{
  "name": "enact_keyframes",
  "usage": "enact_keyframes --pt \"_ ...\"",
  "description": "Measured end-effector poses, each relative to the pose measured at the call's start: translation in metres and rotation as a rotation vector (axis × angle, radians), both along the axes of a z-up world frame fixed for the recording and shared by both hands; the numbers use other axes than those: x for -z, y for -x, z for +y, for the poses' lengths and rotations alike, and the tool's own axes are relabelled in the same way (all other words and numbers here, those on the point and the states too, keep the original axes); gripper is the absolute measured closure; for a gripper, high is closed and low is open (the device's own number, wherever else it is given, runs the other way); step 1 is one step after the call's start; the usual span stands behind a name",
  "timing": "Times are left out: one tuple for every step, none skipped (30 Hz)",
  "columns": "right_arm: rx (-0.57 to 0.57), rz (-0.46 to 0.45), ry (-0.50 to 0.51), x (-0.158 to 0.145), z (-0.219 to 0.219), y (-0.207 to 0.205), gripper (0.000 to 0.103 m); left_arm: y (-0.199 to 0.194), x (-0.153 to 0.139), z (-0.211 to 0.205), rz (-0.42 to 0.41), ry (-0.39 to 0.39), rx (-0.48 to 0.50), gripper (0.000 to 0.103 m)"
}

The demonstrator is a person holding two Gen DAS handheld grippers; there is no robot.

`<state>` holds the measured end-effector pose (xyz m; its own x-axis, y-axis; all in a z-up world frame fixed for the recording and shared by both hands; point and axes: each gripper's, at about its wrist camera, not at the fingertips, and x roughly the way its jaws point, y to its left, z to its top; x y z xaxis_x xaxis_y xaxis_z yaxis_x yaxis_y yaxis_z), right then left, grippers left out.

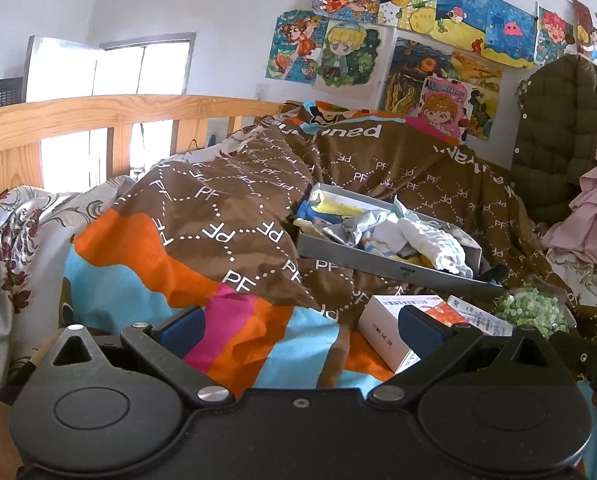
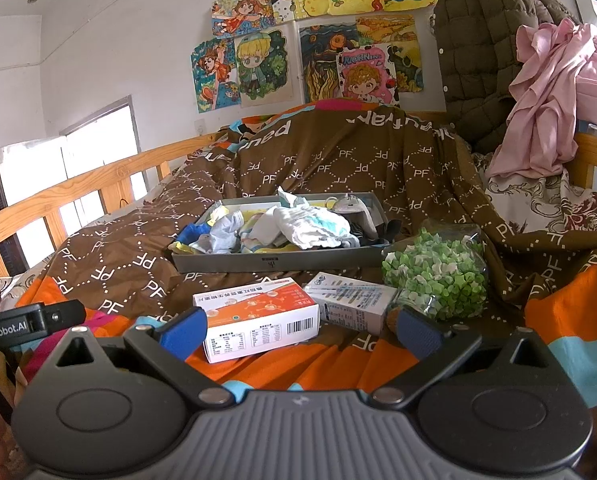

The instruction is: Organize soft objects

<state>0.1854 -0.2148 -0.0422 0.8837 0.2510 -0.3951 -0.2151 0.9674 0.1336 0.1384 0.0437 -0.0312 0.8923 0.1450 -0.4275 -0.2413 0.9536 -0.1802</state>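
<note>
Both claws spread wide, gripping nothing: left gripper [image 1: 300, 330], right gripper [image 2: 298, 334]. Soft cloths [image 2: 310, 226] heaped loosely in grey tray [image 2: 276, 260] on rumpled quilt [image 2: 338, 168], beyond 2 boxes [image 2: 258, 318]. Risks: tipping the tray on uneven bedding; knocking the jar [image 2: 434, 270] beside it; snagging several cloths together.

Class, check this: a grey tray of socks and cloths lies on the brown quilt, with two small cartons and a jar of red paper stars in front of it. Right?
Not quite: the paper stars in the jar are green and white, as the right wrist view shows. The grey tray, brown quilt and two cartons are as stated.
</note>
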Motion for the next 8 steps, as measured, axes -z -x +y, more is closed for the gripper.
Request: enact_keyframes --pt "0.001 0.000 0.000 -0.0004 -0.0001 -0.0002 0.000 0.0001 0.0000 0.0001 -0.001 0.000 -0.001 0.001" --pt "0.001 0.000 0.000 -0.0004 0.0000 -0.0002 0.000 -0.0001 -0.0001 0.0003 0.000 -0.001 -0.001 0.001" --pt "0.001 0.000 0.000 -0.0005 0.0000 -0.0002 0.000 -0.0004 -0.0003 0.0001 0.001 -0.002 -0.003 0.001" --pt "0.001 0.001 0.000 -0.0004 0.0001 -0.0001 0.000 -0.0006 -0.0002 0.0004 0.002 -0.004 -0.004 0.001" --pt "0.001 0.001 0.000 -0.0003 0.0002 -0.0001 0.000 -0.0005 -0.0002 0.0000 0.001 -0.006 -0.004 0.001" --pt "0.001 0.001 0.000 -0.0003 0.0003 0.0000 0.000 -0.0004 -0.0004 0.0001 -0.001 -0.008 -0.005 0.001" --pt "0.001 0.001 0.000 -0.0006 0.0001 -0.0001 0.000 -0.0004 -0.0006 -0.0003 -0.005 -0.014 -0.008 0.001" --pt "0.000 0.001 0.001 -0.0002 0.0004 0.0000 0.000 -0.0003 -0.0005 -0.0008 -0.007 -0.020 -0.011 0.001"
